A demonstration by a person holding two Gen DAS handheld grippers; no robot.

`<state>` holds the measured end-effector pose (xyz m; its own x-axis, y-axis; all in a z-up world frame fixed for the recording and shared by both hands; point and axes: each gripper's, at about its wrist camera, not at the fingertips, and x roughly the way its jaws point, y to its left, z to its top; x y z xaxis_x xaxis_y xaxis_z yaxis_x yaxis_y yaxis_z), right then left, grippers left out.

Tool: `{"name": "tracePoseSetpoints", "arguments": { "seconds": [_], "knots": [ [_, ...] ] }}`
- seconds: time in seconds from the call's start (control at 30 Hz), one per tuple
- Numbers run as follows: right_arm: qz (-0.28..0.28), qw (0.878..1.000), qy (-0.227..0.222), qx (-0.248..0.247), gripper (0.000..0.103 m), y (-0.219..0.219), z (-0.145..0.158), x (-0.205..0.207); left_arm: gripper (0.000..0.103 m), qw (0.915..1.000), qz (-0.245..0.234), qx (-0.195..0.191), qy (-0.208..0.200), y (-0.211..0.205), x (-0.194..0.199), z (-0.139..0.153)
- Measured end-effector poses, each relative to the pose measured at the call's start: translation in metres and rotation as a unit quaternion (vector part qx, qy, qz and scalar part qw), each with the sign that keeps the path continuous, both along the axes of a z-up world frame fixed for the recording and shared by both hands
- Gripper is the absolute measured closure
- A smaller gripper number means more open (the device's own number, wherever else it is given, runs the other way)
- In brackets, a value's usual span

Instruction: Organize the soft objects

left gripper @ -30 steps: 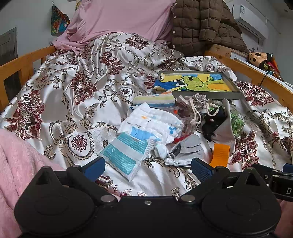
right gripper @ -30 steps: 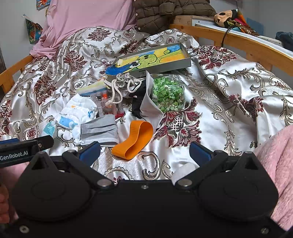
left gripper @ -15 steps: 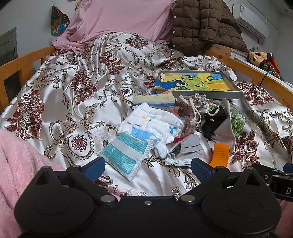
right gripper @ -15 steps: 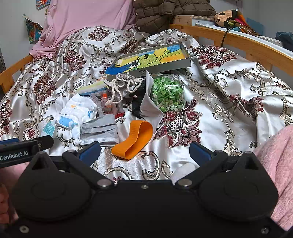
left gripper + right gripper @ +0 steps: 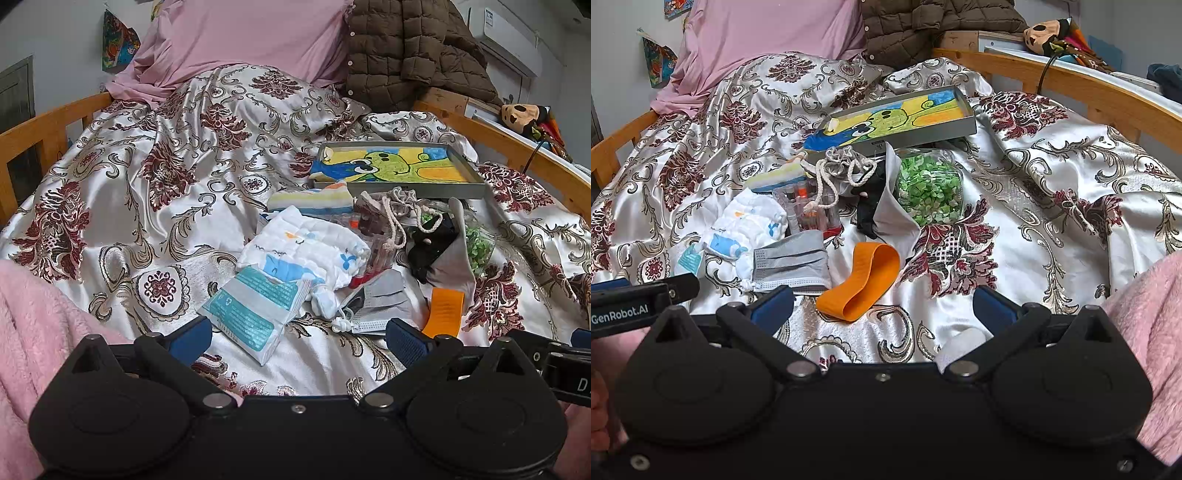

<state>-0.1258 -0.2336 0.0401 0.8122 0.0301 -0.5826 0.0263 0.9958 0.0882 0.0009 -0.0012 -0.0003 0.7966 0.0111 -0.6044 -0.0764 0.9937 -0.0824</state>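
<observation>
1. Left gripper (image 5: 299, 338) jaws spread wide, empty, low over bedspread (image 5: 147, 206).
2. Right gripper (image 5: 882, 308) jaws spread, empty.
3. Soft pile at 12 o'clock: white cloth (image 5: 306, 247), grey mask (image 5: 792, 258), orange band (image 5: 864, 280) beside it at 3.

Lots of stuff half-buried here. The clear tube case (image 5: 812, 210) sits under the drawstring pouch (image 5: 846, 168) and behind the grey face mask (image 5: 792, 258), so its contents are a blur of red and orange. The black item (image 5: 870, 206) is mostly covered by a grey cloth (image 5: 895, 218); might be a glove, can't say. The teal packet (image 5: 255, 306) has print too small to read. In the right wrist view the white thing (image 5: 962, 341) is cut off by the right tool's body. The pink fleece (image 5: 33, 325) runs off the edge.
</observation>
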Motion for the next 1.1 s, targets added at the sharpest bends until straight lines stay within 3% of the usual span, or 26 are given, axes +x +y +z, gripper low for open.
{"name": "tracePoseSetpoints", "arguments": {
  "seconds": [0.93, 1.1],
  "knots": [
    [-0.004, 1.000, 0.006, 0.000, 0.001, 0.000, -0.005, 0.002, 0.002, 1.0000, -0.001, 0.000, 0.000, 0.000, 0.000, -0.001],
    [0.006, 0.998, 0.025, 0.048, 0.001, -0.010, -0.006, 0.014, 0.002, 0.9999, -0.008, -0.011, 0.004, 0.003, 0.005, 0.000]
  ]
}}
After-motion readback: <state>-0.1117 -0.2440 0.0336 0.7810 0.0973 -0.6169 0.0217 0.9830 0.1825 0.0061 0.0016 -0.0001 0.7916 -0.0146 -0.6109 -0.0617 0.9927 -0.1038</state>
